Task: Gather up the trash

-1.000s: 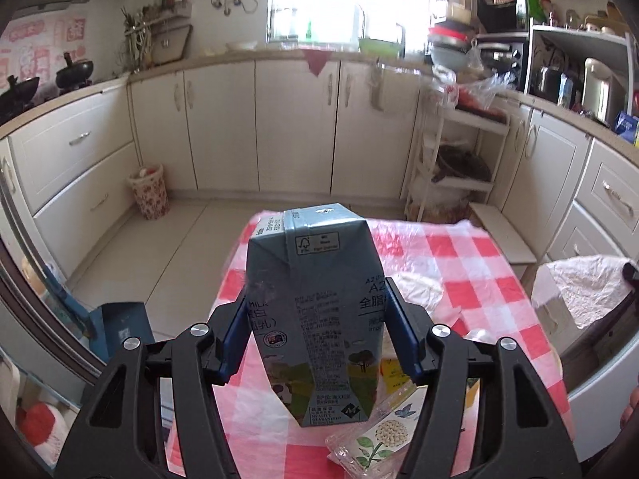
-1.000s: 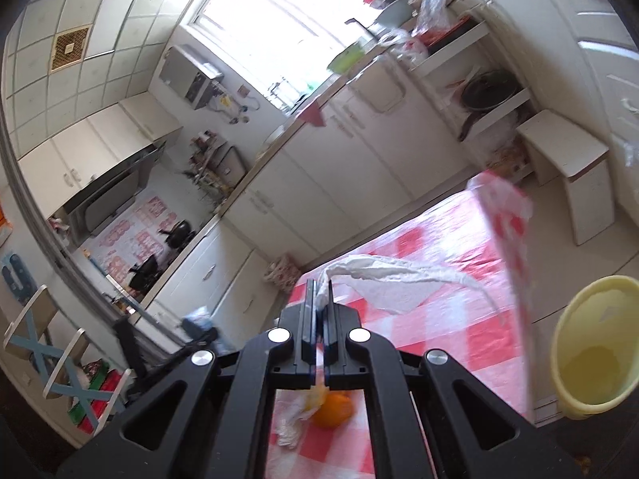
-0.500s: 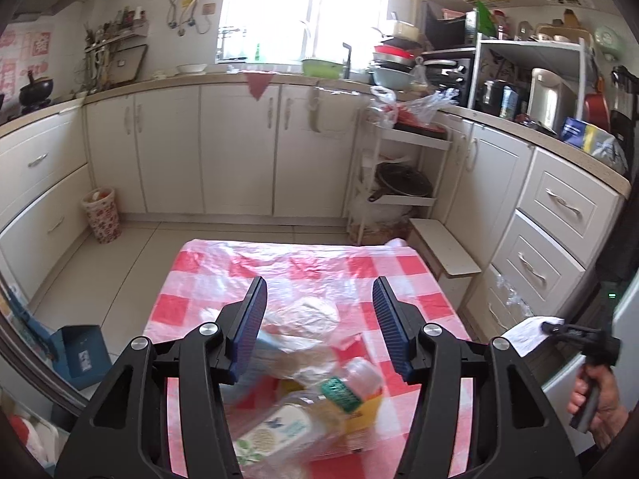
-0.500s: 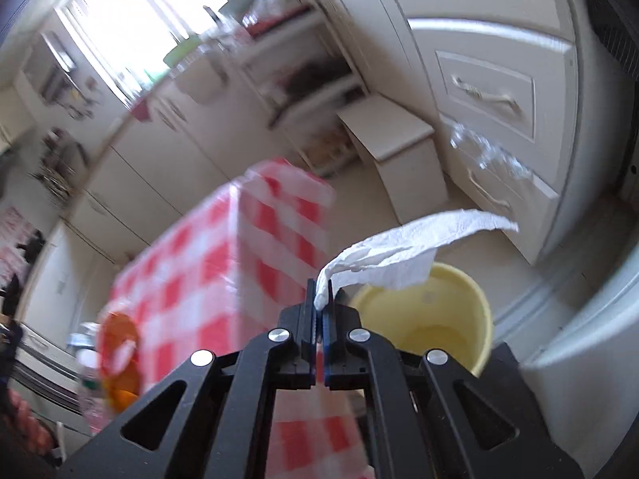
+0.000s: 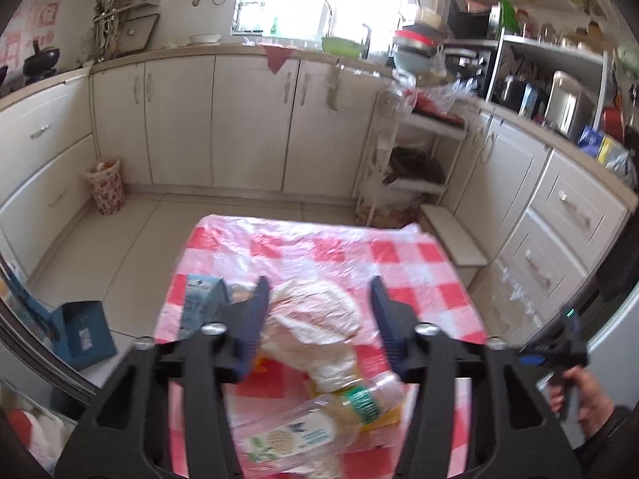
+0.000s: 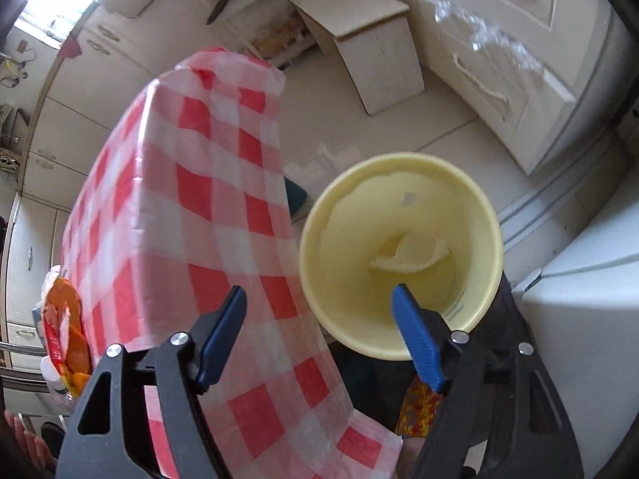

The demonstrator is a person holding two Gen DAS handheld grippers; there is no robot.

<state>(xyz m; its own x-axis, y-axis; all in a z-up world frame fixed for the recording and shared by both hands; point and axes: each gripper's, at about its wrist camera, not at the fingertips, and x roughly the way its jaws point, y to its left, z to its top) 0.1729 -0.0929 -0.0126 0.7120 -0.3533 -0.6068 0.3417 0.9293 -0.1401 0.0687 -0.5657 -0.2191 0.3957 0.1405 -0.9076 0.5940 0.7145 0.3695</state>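
My left gripper (image 5: 319, 303) hovers over the red-checked table (image 5: 407, 263), jaws opening and not gripping. A crumpled clear plastic bag (image 5: 315, 319) lies on the table between and below its fingers. The blue milk carton (image 5: 201, 303) lies to the left, and a clear plastic bottle (image 5: 319, 427) lies nearer on a yellow packet (image 5: 383, 415). My right gripper (image 6: 317, 291) points down over the yellow bin (image 6: 339, 307) beside the table (image 6: 179, 199). Its jaws are opening with nothing between them. A white tissue (image 6: 411, 251) lies inside the bin.
An orange wrapper (image 6: 64, 327) sits at the table's near-left corner. A white stool (image 6: 371, 40) and cabinet drawers (image 6: 499, 60) stand beyond the bin. A blue box (image 5: 84, 331) and a floral basket (image 5: 106, 185) are on the floor. A person's hand (image 5: 587, 399) holds the right gripper.
The left gripper let go of the milk carton, which now lies on the table. The right gripper swung from the table down over the bin and opened; the tissue dropped in.
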